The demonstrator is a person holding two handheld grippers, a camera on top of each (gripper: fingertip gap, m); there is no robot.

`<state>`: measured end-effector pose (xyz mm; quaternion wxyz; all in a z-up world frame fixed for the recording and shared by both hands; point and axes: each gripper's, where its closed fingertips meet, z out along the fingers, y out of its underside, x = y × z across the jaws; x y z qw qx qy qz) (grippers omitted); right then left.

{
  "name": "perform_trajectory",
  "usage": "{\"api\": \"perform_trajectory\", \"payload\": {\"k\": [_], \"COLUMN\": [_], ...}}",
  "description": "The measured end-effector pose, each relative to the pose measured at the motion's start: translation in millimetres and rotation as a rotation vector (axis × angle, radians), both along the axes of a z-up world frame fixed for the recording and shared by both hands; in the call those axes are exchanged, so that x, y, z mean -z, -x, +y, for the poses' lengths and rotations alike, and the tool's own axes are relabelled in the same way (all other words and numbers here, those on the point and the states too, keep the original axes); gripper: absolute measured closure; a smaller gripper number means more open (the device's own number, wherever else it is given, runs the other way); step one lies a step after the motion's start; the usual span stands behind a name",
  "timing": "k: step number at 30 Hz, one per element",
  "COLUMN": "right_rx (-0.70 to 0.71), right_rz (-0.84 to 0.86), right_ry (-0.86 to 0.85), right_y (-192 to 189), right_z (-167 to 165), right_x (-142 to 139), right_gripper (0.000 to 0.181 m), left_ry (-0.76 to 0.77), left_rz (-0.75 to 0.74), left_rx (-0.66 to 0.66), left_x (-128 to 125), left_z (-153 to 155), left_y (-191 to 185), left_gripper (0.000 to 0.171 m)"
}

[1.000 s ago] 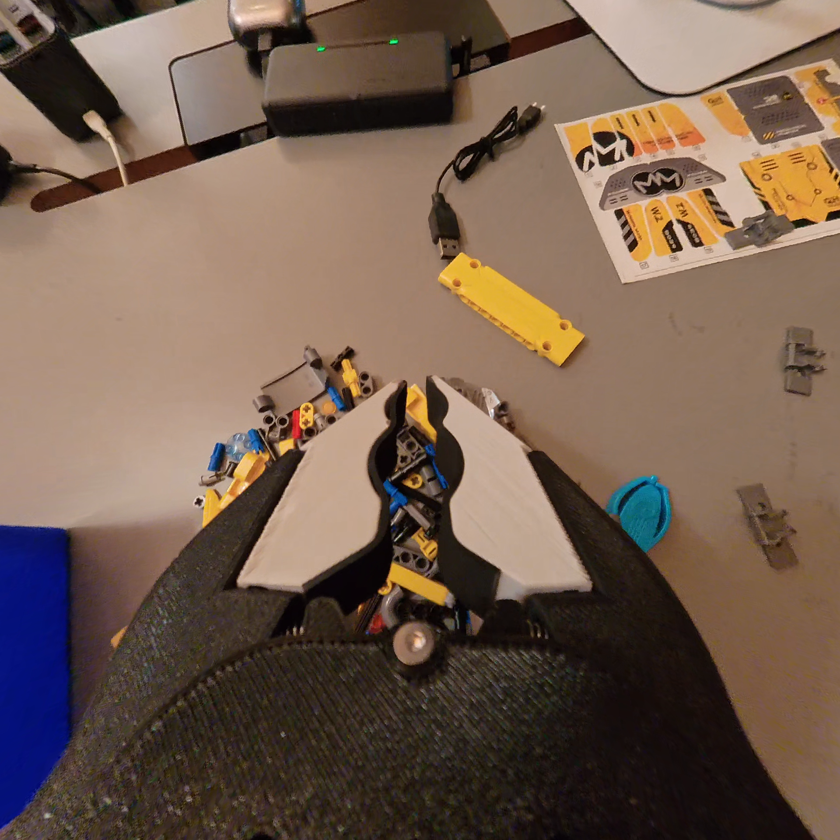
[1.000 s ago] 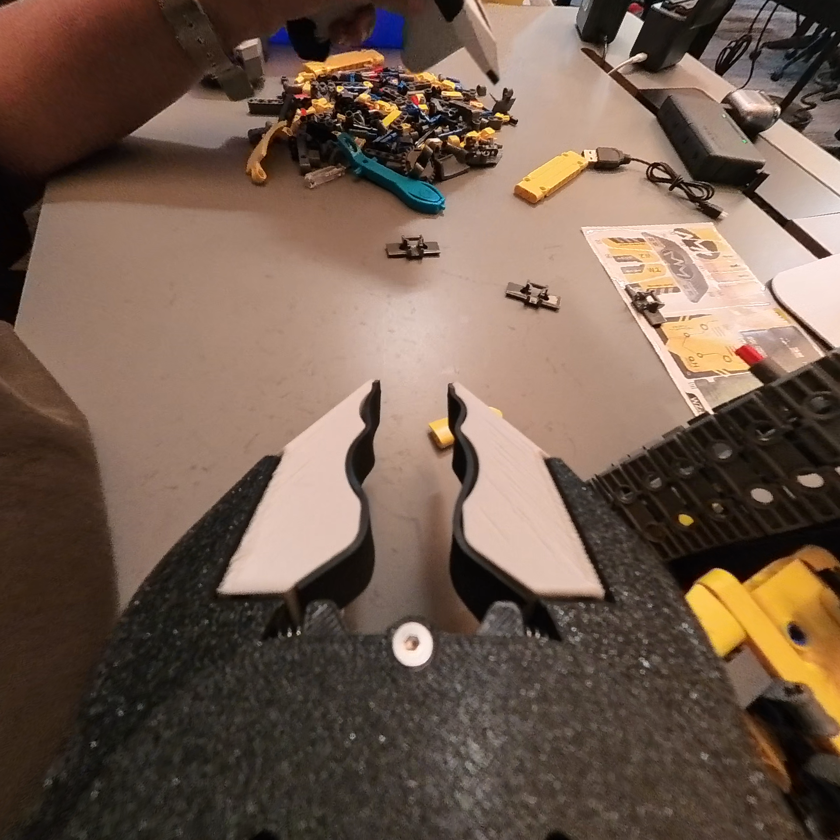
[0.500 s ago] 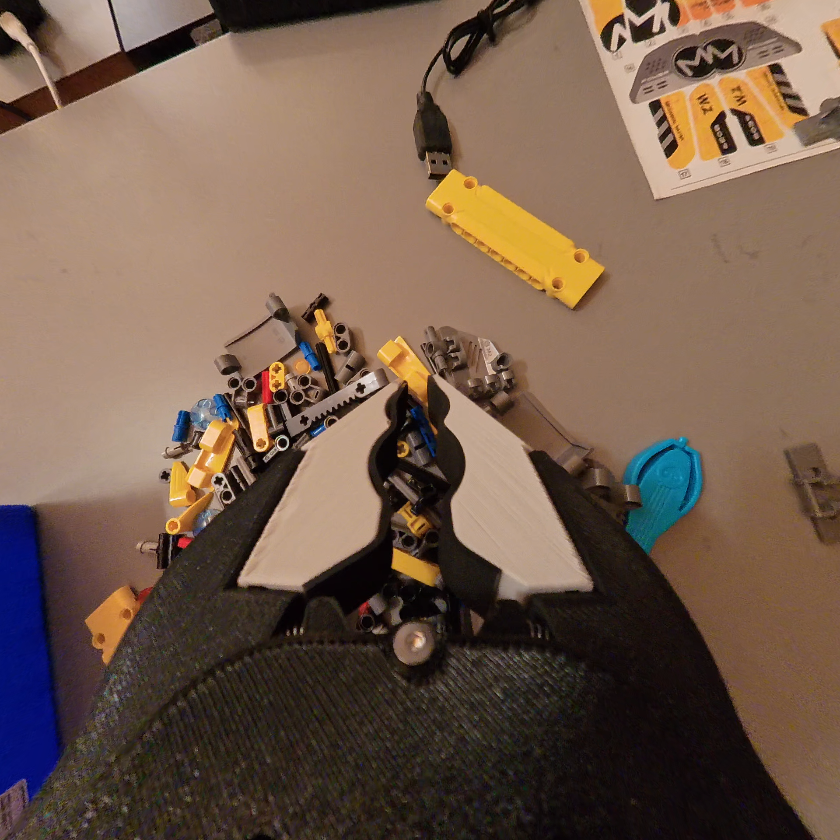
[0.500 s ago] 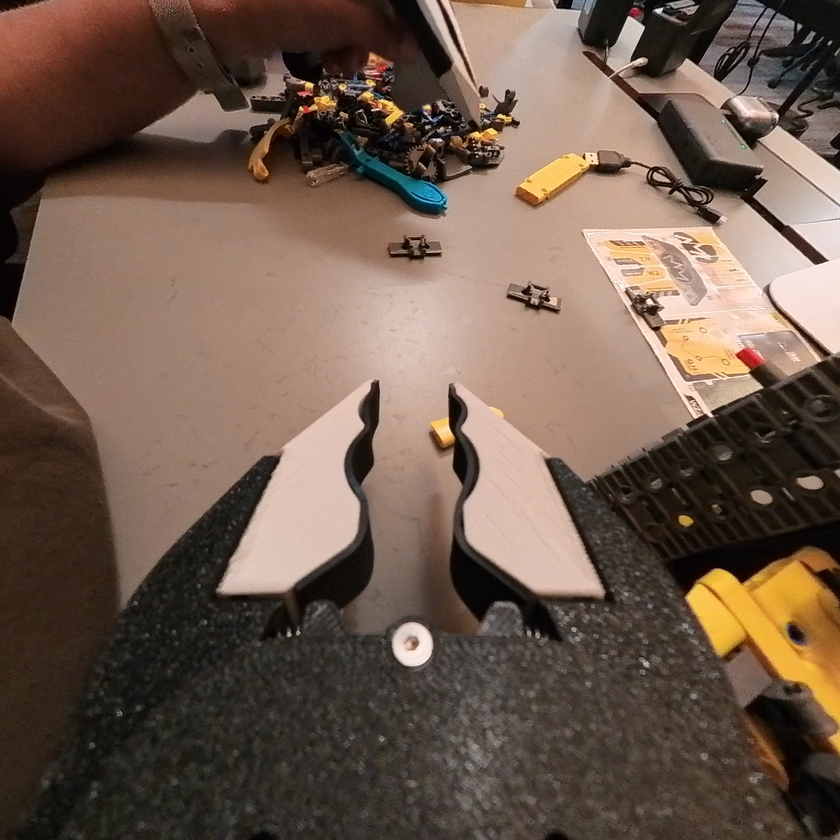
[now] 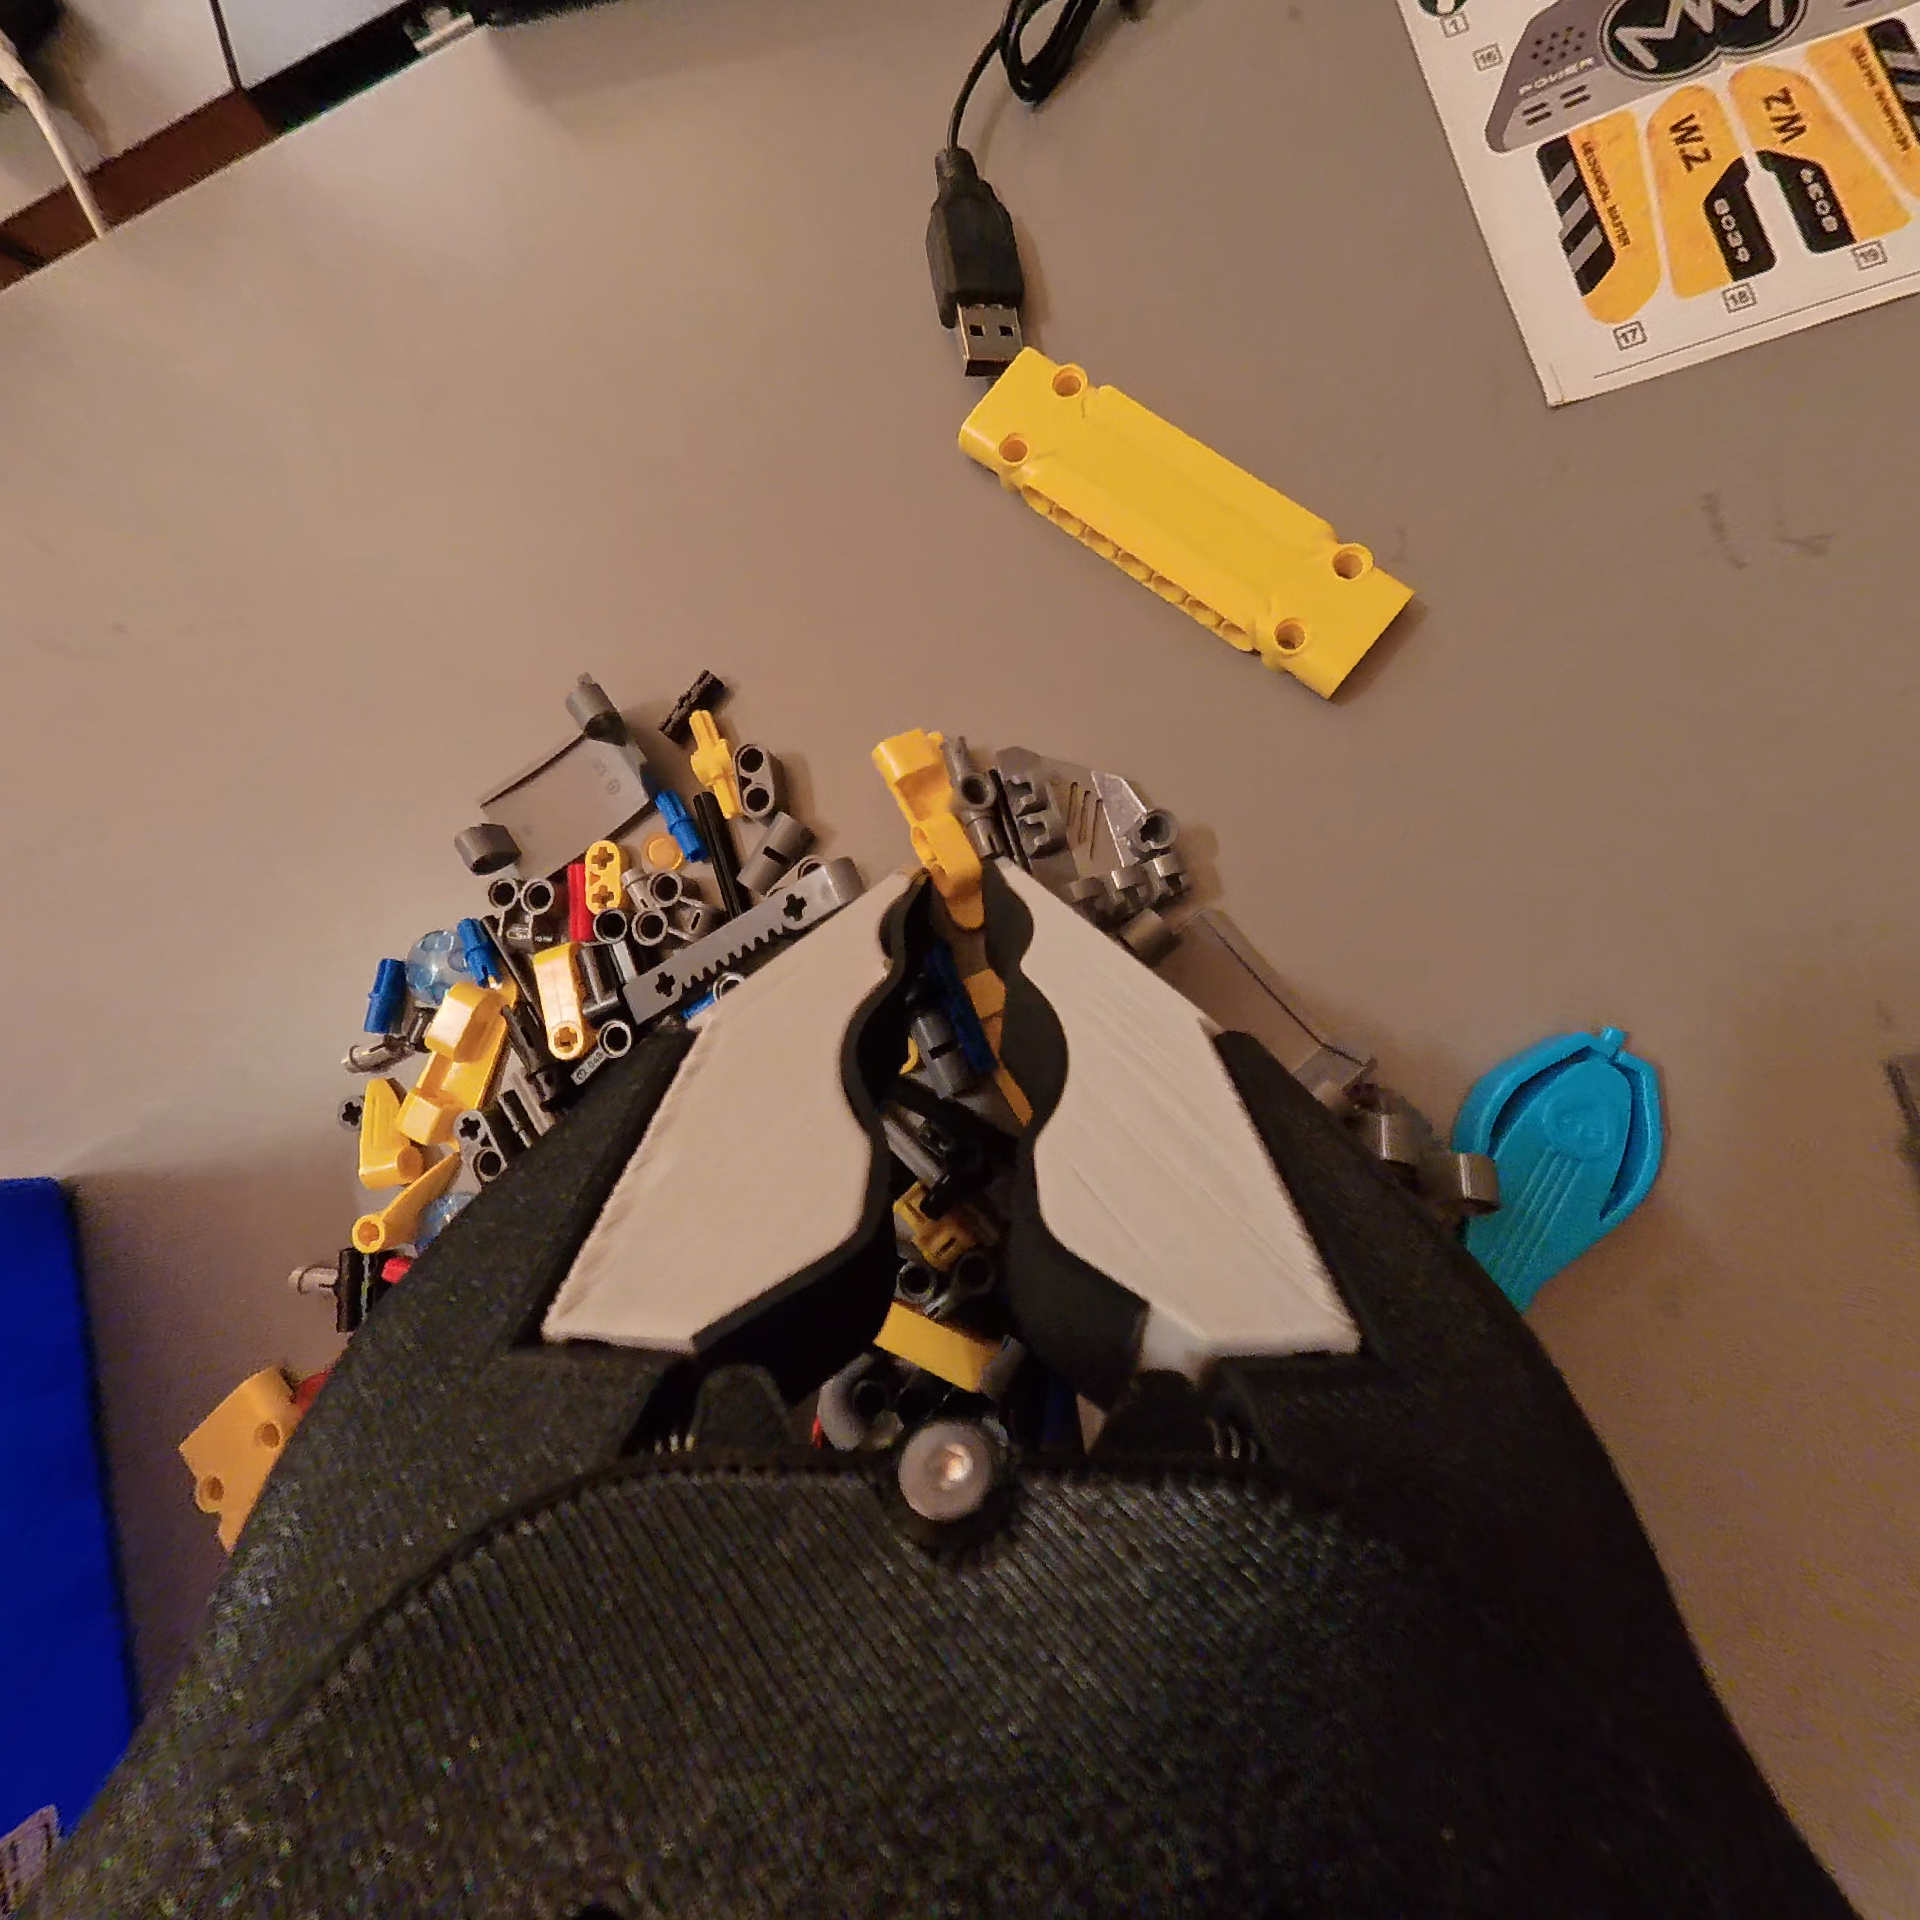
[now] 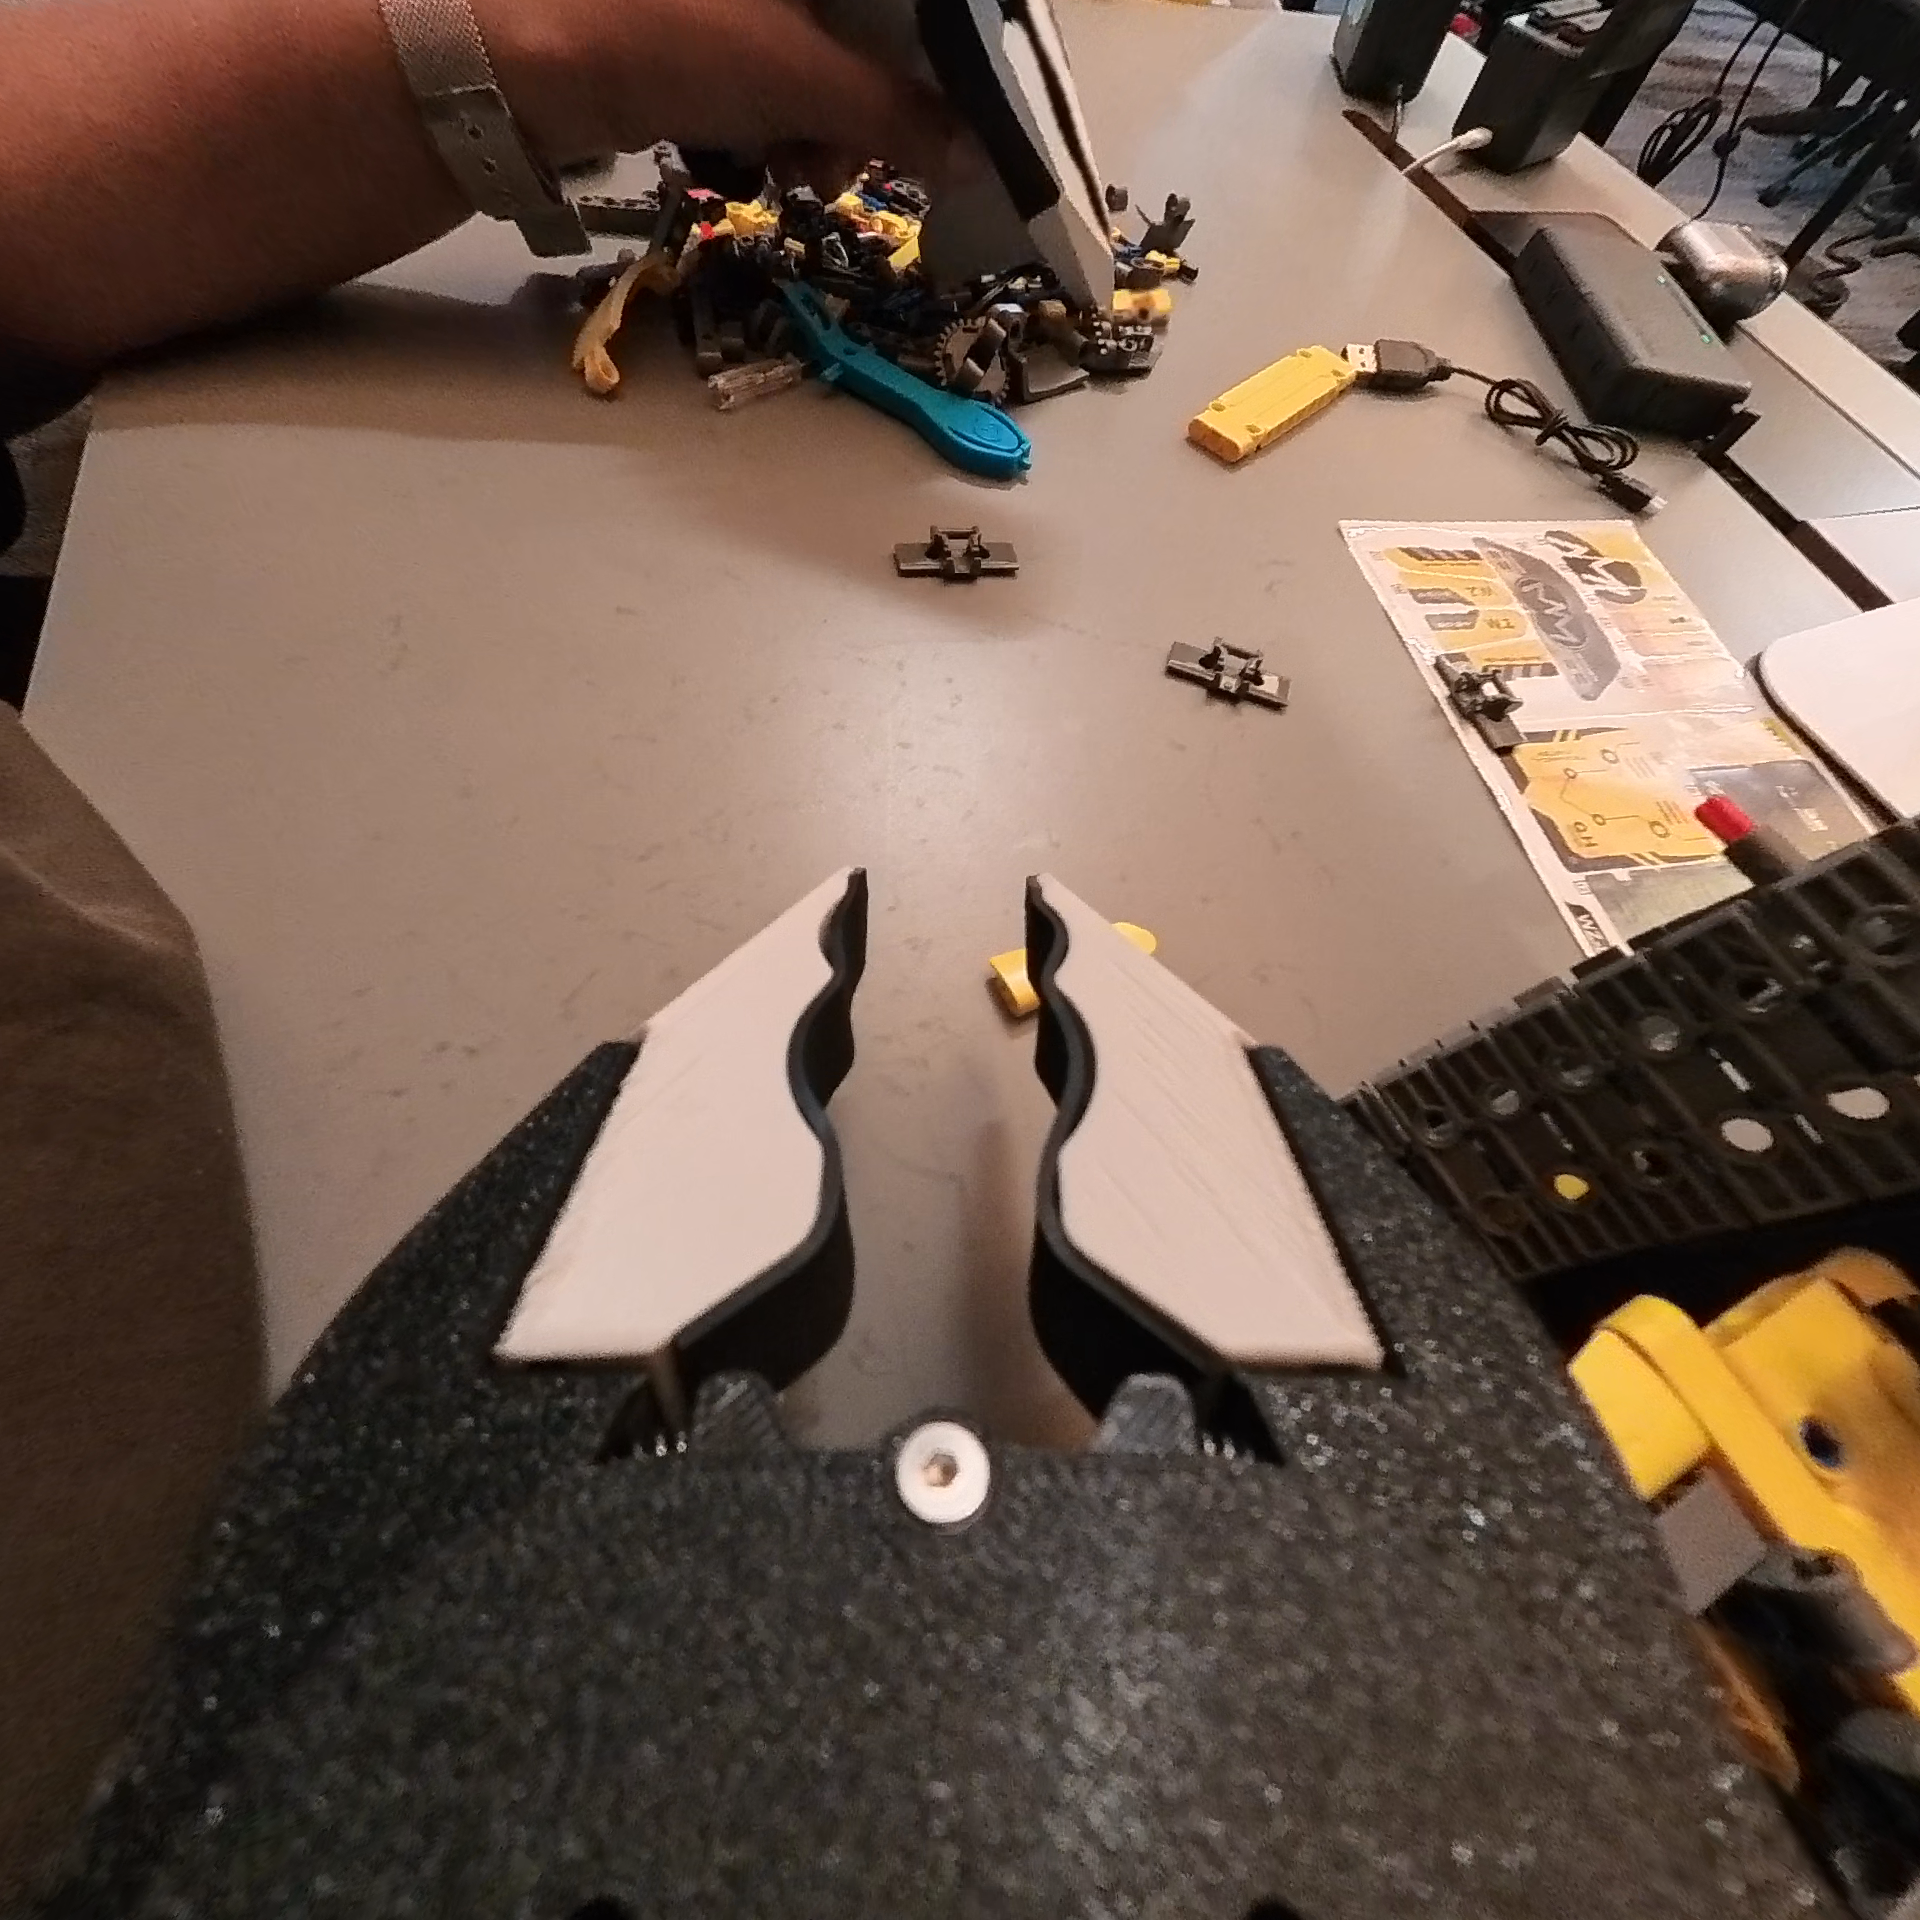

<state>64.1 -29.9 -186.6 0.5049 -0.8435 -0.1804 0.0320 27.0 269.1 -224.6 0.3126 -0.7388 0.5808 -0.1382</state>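
My left gripper [image 5: 953,881] is down in a pile of small yellow, grey, black and blue building pieces [image 5: 623,935]. Its jaws stand narrowly apart with a yellow connector piece [image 5: 930,805] running between the tips. I cannot tell whether they press on it. The right wrist view shows this gripper [image 6: 1039,208] far off, held by a hand over the pile [image 6: 883,270]. My right gripper [image 6: 945,894] is open and empty, low over the bare table. A small yellow piece [image 6: 1010,979] lies by its right fingertip.
A long yellow panel [image 5: 1184,520], a USB plug [image 5: 977,270] and a sticker sheet [image 5: 1714,177] lie beyond the pile. A teal tool [image 5: 1548,1153] is on its right. Two black track links [image 6: 954,553] [image 6: 1226,670] lie mid-table. A black-tracked yellow model [image 6: 1662,1122] stands right of my right gripper. The gap from one gripper's tips to the other's is roughly 30 cm.
My left gripper has moved down and forward into the pile, and the yellow connector now sits between its tips. The gap between its jaws is unchanged. The right gripper has not moved.
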Motion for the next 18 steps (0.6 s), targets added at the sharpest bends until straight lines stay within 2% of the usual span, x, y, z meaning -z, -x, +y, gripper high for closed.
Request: {"api": "perform_trajectory", "payload": {"k": [5, 11, 14, 18], "right_rx": [-0.002, 0.005, 0.061, 0.122], "right_rz": [-0.007, -0.014, -0.045, 0.039], "right_ry": [-0.003, -0.006, -0.048, -0.087], "right_y": [0.4, -0.7, -14.9, -28.3], "right_z": [-0.3, -0.3, 1.2, 1.0], "right_x": [0.0, -0.2, -6.5, -23.9], "right_gripper": [0.151, 0.152, 0.157, 0.157], "left_ry": [-0.010, -0.002, 0.057, 0.154], "left_rz": [-0.059, -0.277, -0.411, -0.551], "left_rx": [-0.016, -0.027, 0.015, 0.120], "left_x": [-12.1, -53.8, -76.2, -105.5], "left_z": [4.2, 9.4, -2.4, -43.6], "left_y": [0.2, 1.4, -3.7, -16.8], "left_gripper": [0.165, 0.165, 0.165, 0.165]}}
